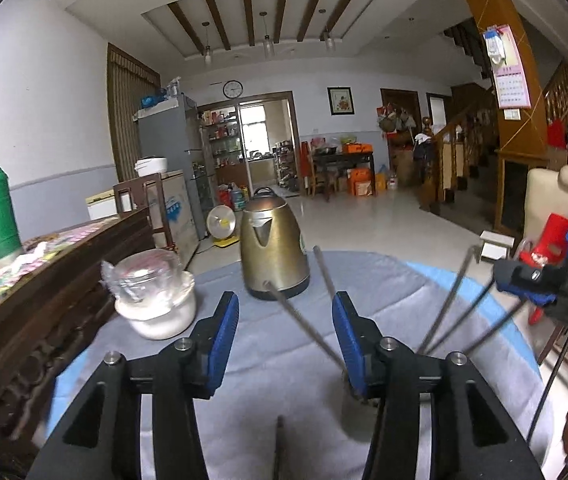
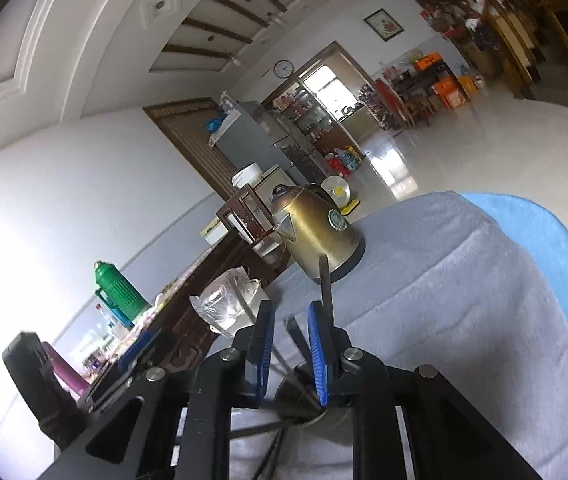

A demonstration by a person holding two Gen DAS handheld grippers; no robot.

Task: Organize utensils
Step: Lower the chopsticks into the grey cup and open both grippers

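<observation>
Kettle (image 1: 274, 244) on the table (image 1: 363, 280), glass jar (image 1: 148, 276) to its left.

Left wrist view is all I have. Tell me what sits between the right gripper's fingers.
Observer: In the right wrist view the right gripper has its jaws apart. One dark chopstick rises between them, and neither pad seems to press on it.
Operator: Report what lies under that gripper.
Observer: A round holder. Its rim shows just below the fingers.
Operator: Name anything else close to the pads.
Observer: A second chopstick stands just outside the right-hand pad and overlaps the base of the kettle in the picture.
</observation>
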